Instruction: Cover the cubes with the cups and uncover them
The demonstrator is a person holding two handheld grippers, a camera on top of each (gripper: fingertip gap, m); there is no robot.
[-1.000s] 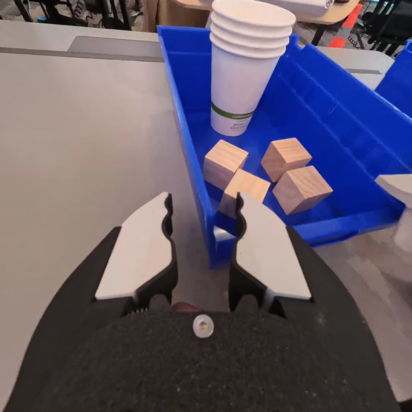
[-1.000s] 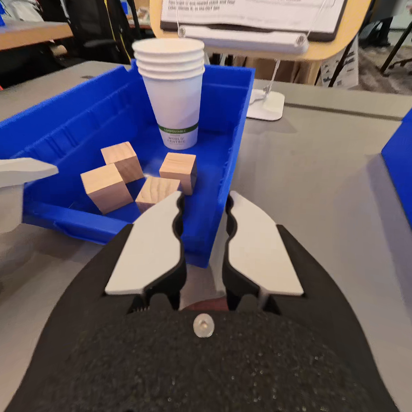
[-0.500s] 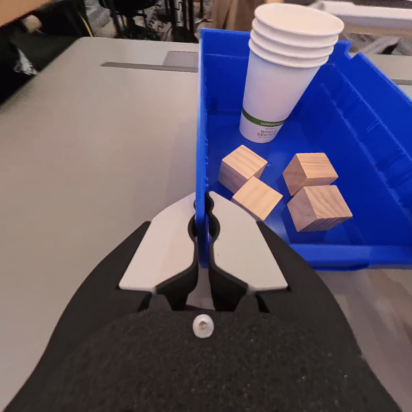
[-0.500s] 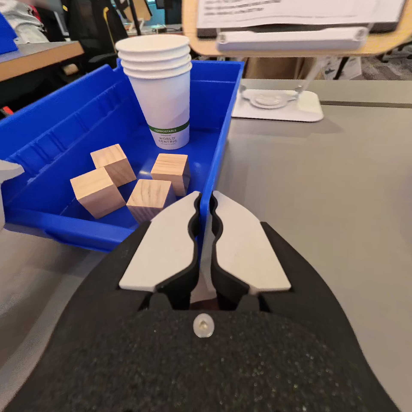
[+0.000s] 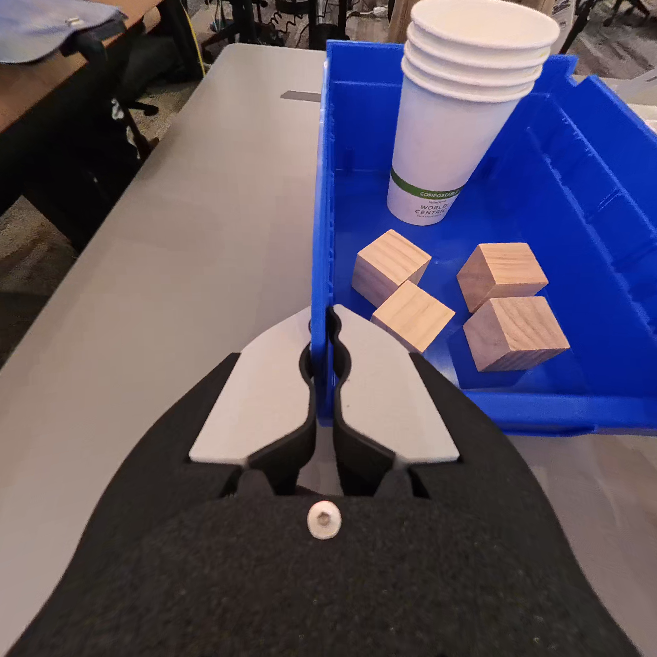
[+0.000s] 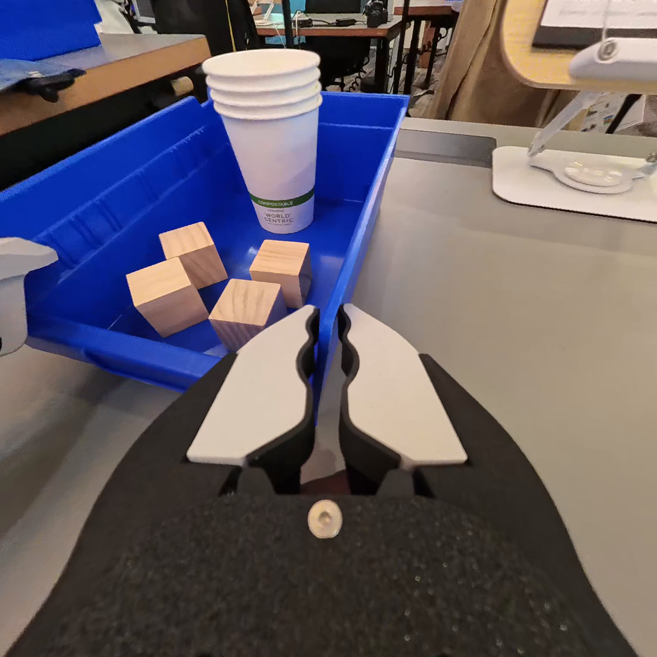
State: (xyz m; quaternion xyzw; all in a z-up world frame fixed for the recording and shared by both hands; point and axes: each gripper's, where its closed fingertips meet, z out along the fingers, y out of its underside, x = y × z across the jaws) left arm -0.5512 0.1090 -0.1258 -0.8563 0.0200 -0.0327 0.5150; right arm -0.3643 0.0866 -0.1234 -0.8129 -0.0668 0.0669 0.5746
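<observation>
A blue bin (image 5: pixel 586 220) (image 6: pixel 106 199) holds a nested stack of white paper cups (image 5: pixel 455 117) (image 6: pixel 273 142), standing upright at its far end, and several wooden cubes (image 5: pixel 409 313) (image 6: pixel 245 305) loose on its floor. My left gripper (image 5: pixel 320 313) is shut on the bin's left wall near the front corner. My right gripper (image 6: pixel 327 311) is shut on the bin's right wall near the front corner. The left gripper's finger (image 6: pixel 17 256) shows at the left edge of the right wrist view.
The bin sits on a grey table (image 5: pixel 160 284) (image 6: pixel 497 320). A white stand base (image 6: pixel 576 177) carrying a board is on the table at the back right. Desks and chairs stand beyond the table's far edge.
Both grippers went from open astride the bin's side walls to shut on them. The bin now looks nearer and larger in both views.
</observation>
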